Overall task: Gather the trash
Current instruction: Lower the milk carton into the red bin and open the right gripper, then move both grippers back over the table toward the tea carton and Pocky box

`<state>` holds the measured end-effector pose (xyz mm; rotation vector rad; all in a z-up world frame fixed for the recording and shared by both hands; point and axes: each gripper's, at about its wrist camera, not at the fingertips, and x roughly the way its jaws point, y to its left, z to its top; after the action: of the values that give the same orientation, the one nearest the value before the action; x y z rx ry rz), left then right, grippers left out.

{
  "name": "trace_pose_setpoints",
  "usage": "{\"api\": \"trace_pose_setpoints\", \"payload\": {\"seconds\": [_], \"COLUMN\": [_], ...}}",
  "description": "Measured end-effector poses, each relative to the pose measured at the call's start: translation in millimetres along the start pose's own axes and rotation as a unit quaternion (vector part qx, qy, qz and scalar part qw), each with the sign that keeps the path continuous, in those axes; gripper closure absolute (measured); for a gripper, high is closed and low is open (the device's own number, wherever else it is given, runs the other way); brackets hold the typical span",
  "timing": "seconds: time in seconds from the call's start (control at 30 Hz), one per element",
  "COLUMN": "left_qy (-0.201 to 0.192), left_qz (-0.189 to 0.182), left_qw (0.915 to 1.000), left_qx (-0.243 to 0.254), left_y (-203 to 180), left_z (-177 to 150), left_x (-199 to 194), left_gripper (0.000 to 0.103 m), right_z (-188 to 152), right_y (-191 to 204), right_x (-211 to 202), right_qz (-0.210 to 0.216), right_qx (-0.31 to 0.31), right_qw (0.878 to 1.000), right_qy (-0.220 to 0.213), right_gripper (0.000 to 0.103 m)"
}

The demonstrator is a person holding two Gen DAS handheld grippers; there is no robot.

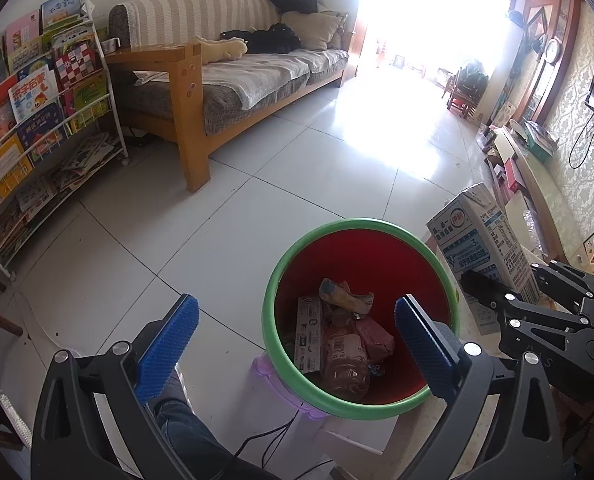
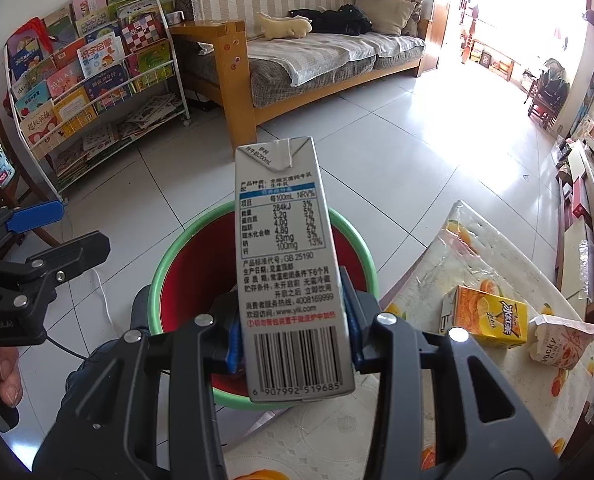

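- Right tongs (image 2: 295,334): closed on a grey-and-white rectangular milk carton (image 2: 291,268), gripped near its barcode end, with the blue pads pressed against both narrow sides.
- Carton position: held upright over the red plastic trash bin with a green rim (image 2: 165,264), with the far end of the carton pointing away from the camera. In the left wrist view the same carton (image 1: 483,240) sits just right of the bin rim (image 1: 273,280).
- Legible print on the carton: "GB 25190", "4008169999", "www.yili.com", barcode digits "6 907992 519685", and a nutrition panel reading "284kJ", "3.2g", "53mg", "100mg" (the remaining Chinese text is too small to read reliably).
- Left tongs (image 1: 297,344): open, holding nothing; the blue pads stand wide apart, one over the floor tile and one over the bin interior.
- Bin contents: a crushed clear plastic bottle (image 1: 345,364), a flat white printed box (image 1: 309,336) and crumpled wrappers; their labels are illegible.
- Table (image 2: 469,240) with a fruit-patterned cover: carries a yellow rectangular drink carton (image 2: 489,316) with Chinese lettering, and a torn pink-and-white snack box (image 2: 561,342) marked "POCKY" (partly cut by glare).
- The lower bin wall is hidden behind the right tongs.
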<state>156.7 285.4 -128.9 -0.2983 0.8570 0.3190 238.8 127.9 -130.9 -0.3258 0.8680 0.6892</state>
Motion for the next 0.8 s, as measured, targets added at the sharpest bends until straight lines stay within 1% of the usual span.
{"api": "trace_pose_setpoints", "payload": {"seconds": [0.13,0.17,0.2,0.27,0.33,0.37,0.53,0.6,0.77,0.8], "left_qy": [0.002,0.003,0.004,0.006,0.007,0.006,0.001,0.000,-0.002,-0.003], "left_qz": [0.002,0.002,0.002,0.001,-0.002,-0.003,-0.011,-0.014,-0.026,-0.030], "left_qw": [0.9999,0.9999,0.9999,0.9998,0.9998,0.9999,0.9999,0.9999,0.9996,0.9993], "left_qx": [-0.010,-0.012,-0.014,-0.016,-0.016,-0.015,-0.011,-0.008,0.014,0.020], "left_y": [7,8,8,8,6,4,-5,-10,-37,-43], "left_z": [-1,-2,-3,-4,-4,-5,-3,-2,-4,-5], "left_x": [3,4,5,7,7,6,-1,-4,-15,-18], "left_gripper": [0.008,0.008,0.008,0.008,0.008,0.008,0.008,0.008,0.008,0.008], "right_z": [2,2,2,3,2,2,1,-1,-15,-19], "right_y": [6,7,8,8,7,6,-2,-7,-24,-28], "right_x": [4,4,3,-1,-3,-4,-16,-24,-50,-56], "right_qz": [0.003,0.001,0.000,-0.004,-0.005,-0.006,-0.013,-0.017,-0.032,-0.038], "right_qx": [-0.008,-0.010,-0.008,-0.006,-0.005,-0.004,0.002,0.007,0.022,0.027], "right_qw": [1.000,1.000,1.000,1.000,1.000,1.000,1.000,1.000,0.999,0.998], "right_qy": [0.004,0.004,0.000,-0.007,-0.009,-0.010,-0.016,-0.021,-0.033,-0.036], "right_gripper": [0.064,0.055,0.040,0.027,0.023,0.020,0.017,0.014,0.012,0.010]}}
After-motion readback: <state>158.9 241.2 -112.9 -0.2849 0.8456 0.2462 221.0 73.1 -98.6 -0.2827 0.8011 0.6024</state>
